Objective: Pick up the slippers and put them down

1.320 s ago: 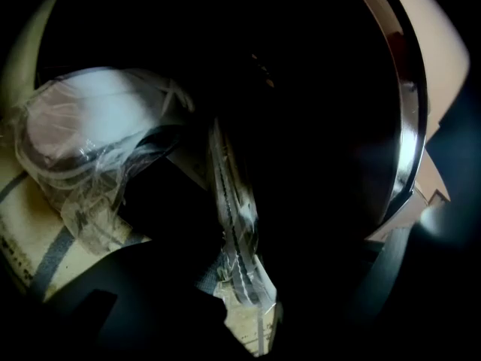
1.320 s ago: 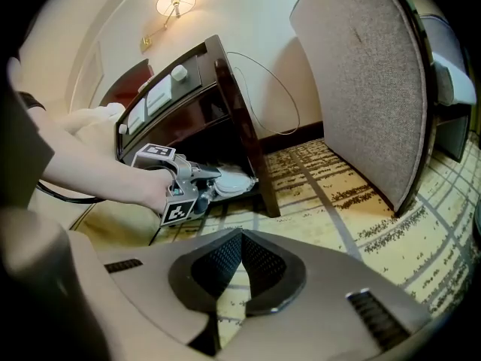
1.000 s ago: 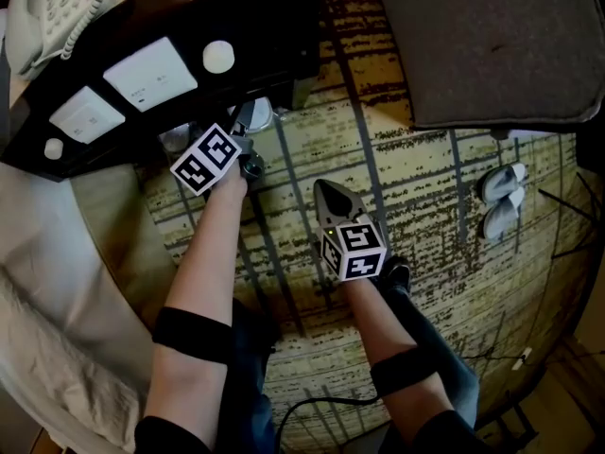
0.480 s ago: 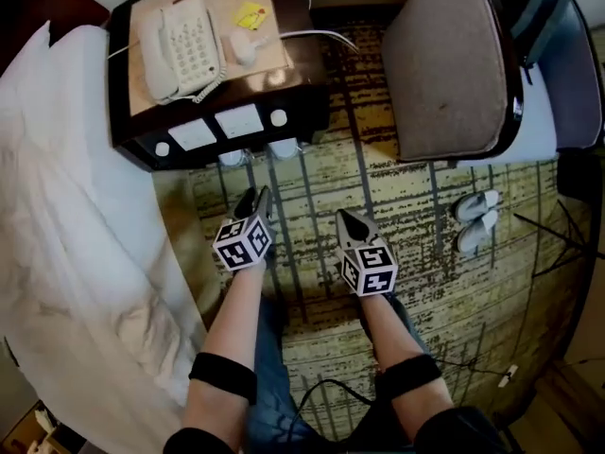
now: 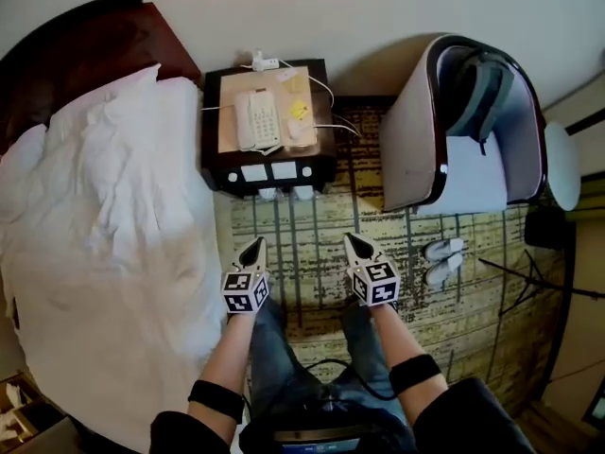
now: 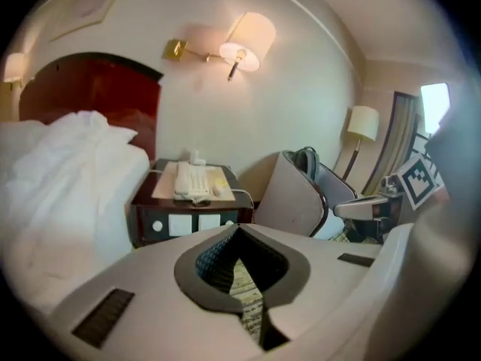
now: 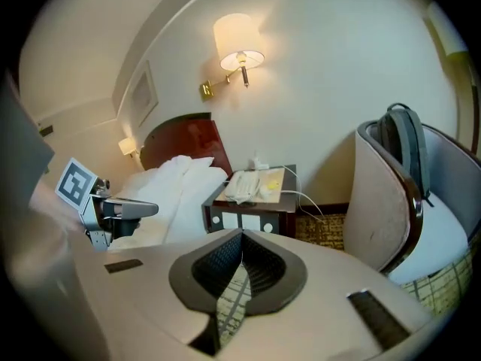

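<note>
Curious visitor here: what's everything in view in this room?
bed: one, white bedding, left, against a dark red headboard
nightstand: one, dark wood, right of the bed
telephone: one, white, on the nightstand
small white items: two, at the nightstand's foot, too small to identify
armchair: one, beige, right of the nightstand
backpack: one, grey, on the armchair
slippers: one pair, white, on the carpet beside the armchair
carpet: one, yellow-brown striped, underfoot
wall lamps: two, cream, flanking the headboard
left gripper: one, pale grey, above carpet, jaws just closed on nothing
right gripper: one, pale grey, above carpet, jaws shut, empty
</note>
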